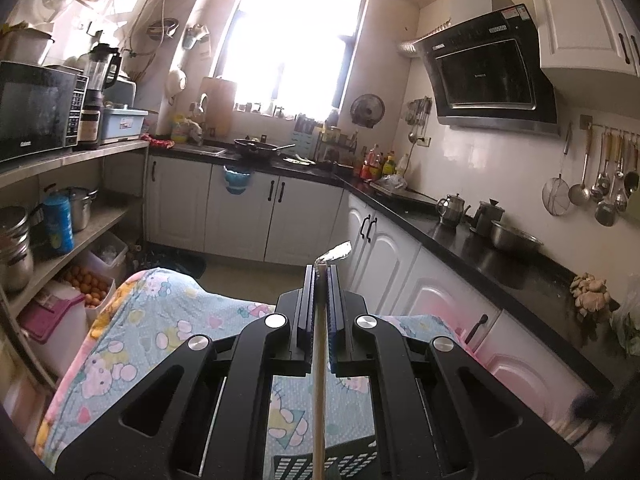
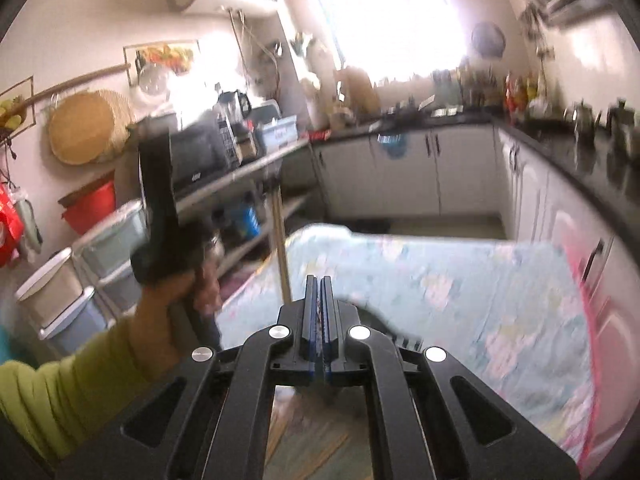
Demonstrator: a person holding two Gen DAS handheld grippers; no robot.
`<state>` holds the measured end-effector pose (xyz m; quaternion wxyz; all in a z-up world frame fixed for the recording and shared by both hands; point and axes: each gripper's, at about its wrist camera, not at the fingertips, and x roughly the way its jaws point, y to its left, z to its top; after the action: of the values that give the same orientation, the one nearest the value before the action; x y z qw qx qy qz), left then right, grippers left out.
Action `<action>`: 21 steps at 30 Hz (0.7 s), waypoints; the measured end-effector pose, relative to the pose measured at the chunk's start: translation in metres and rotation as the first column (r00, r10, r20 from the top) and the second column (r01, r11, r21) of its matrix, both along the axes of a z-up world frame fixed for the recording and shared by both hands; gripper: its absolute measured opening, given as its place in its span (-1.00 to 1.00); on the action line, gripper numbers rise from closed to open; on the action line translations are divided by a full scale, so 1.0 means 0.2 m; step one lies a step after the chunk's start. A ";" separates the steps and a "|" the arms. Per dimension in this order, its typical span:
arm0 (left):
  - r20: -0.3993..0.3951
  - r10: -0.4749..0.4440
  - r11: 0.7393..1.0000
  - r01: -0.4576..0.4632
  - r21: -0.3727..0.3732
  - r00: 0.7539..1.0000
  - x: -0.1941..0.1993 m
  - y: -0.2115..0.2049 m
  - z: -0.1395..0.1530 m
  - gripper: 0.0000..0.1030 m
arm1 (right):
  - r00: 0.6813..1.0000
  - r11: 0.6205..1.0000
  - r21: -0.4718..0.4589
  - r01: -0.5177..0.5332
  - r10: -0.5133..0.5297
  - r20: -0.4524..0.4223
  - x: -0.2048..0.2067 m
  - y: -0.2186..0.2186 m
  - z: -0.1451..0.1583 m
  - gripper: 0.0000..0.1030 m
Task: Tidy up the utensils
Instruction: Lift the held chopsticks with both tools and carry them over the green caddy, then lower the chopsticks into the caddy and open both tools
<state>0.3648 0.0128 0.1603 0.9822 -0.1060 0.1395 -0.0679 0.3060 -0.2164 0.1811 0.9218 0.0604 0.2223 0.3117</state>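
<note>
- Closest to the left wrist camera, the left gripper (image 1: 320,270) has its jaws pressed together on a long wooden-handled utensil (image 1: 319,380), whose pale shaft runs up between the blue pads; its metal head (image 1: 335,253) sticks out just past the fingertips.
- Under that gripper lies a table covered with a cartoon-print cloth (image 1: 160,320), and a dark slotted basket (image 1: 344,460) shows at the bottom edge.
- Nearest in the blurred right wrist view, the right gripper (image 2: 319,280) has its jaws closed; whether anything thin sits between the pads cannot be told.
- Left of it, a hand (image 2: 172,292) in a yellow-green sleeve (image 2: 68,384) holds the other gripper's black body, with the same wooden shaft (image 2: 281,248) standing upright beside it.
- Farther off, a black countertop (image 1: 480,240) carries metal kettles (image 1: 452,208) and a steel bowl (image 1: 514,236).
- On the wall beyond, ladles and a strainer hang from a rail (image 1: 600,184).
- Farthest back, a bright window (image 1: 296,40) sits above the sink counter.
</note>
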 end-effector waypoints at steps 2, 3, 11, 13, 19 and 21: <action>0.007 0.002 1.000 -0.002 0.000 1.000 0.00 0.00 0.00 -0.98 | 1.000 1.000 0.013 0.015 -0.016 0.024 0.04 -0.01 0.05 -0.96; 0.010 0.004 1.000 -0.004 0.001 1.000 0.00 0.00 -0.01 -0.98 | 0.999 0.999 0.019 0.026 -0.027 0.040 0.05 -0.02 0.09 -0.96; 0.017 0.001 1.000 -0.001 -0.008 1.000 0.01 0.03 -0.04 -0.98 | 0.994 0.997 0.051 0.052 -0.057 0.091 0.15 -0.05 0.20 -0.96; 0.021 0.001 1.000 -0.001 -0.009 1.000 0.00 0.03 -0.06 -0.98 | 0.994 0.997 0.047 0.063 -0.067 0.084 0.18 -0.06 0.18 -0.96; -0.009 -0.006 1.000 0.006 -0.017 1.000 0.01 0.04 -0.12 -0.98 | 0.997 0.995 0.057 0.080 -0.081 0.011 0.24 -0.05 0.02 -0.96; -0.020 -0.008 1.000 0.008 -0.017 1.000 0.00 0.04 -0.15 -0.98 | 0.997 0.994 0.069 0.082 -0.082 0.001 0.24 -0.04 0.01 -0.96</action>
<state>0.3651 0.0212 0.1309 0.9796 -0.1142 0.1489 -0.0719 0.3537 -0.2246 0.1826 0.9316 0.1006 0.2072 0.2812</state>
